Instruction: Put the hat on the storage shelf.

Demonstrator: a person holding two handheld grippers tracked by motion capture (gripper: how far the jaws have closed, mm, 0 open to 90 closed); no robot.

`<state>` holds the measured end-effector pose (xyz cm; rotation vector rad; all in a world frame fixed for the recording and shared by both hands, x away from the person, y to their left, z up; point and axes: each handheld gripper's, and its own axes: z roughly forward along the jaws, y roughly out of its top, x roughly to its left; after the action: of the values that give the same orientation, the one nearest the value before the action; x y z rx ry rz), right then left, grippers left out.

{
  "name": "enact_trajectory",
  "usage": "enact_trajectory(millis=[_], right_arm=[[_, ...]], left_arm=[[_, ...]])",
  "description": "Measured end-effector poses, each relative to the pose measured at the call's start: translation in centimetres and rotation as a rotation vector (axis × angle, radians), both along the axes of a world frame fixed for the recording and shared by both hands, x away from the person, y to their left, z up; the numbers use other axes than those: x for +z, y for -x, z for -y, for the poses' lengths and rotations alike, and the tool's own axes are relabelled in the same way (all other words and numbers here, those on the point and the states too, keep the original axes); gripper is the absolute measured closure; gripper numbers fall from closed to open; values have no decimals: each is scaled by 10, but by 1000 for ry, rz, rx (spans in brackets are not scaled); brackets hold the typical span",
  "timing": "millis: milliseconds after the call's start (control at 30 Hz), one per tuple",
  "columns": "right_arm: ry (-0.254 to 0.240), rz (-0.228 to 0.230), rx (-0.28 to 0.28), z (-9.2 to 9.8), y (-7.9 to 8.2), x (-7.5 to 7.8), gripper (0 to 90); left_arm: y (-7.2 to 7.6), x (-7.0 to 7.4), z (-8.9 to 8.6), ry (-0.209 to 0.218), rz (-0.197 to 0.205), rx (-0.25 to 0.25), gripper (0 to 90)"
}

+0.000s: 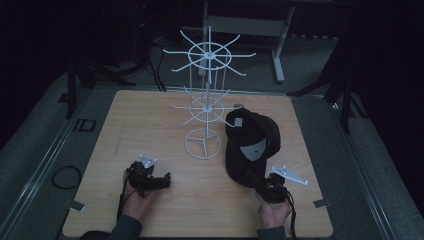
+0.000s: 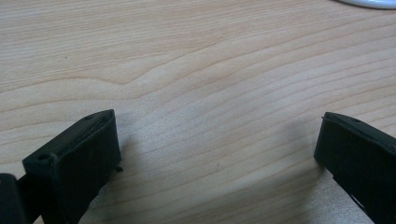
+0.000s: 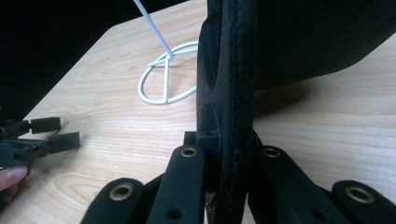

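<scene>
A black cap (image 1: 252, 142) lies on the wooden table (image 1: 145, 125), just right of a white wire rack (image 1: 206, 100). My right gripper (image 1: 254, 179) is shut on the near edge of the cap's brim. In the right gripper view the brim (image 3: 229, 88) stands on edge, pinched between the two jaws of the right gripper (image 3: 226, 147). My left gripper (image 1: 164, 181) rests low at the front left of the table, open, pointing right. The left gripper view has its jaws wide apart around the left gripper's (image 2: 217, 140) empty gap, with bare wood beneath.
The rack's round wire base (image 1: 202, 145) stands mid-table, with two tiers of spokes above it; the base (image 3: 163, 79) is also beyond the brim. The left gripper (image 3: 51, 133) lies at the left of the right gripper view. Dark floor, cables and stands surround the table.
</scene>
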<state>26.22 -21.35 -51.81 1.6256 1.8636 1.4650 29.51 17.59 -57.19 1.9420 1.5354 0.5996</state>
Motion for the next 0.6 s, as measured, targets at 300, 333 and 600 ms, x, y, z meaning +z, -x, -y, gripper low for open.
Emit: enact_trajectory(millis=[300, 333, 600], right_arm=[[38, 33, -16, 0, -2, 7, 865], [39, 34, -19, 0, -3, 8, 865], [65, 57, -28, 3, -10, 15, 865]], left_arm=[[0, 0, 0, 0, 0, 0, 1], [0, 0, 0, 0, 0, 0, 1], [0, 0, 0, 0, 0, 0, 1]])
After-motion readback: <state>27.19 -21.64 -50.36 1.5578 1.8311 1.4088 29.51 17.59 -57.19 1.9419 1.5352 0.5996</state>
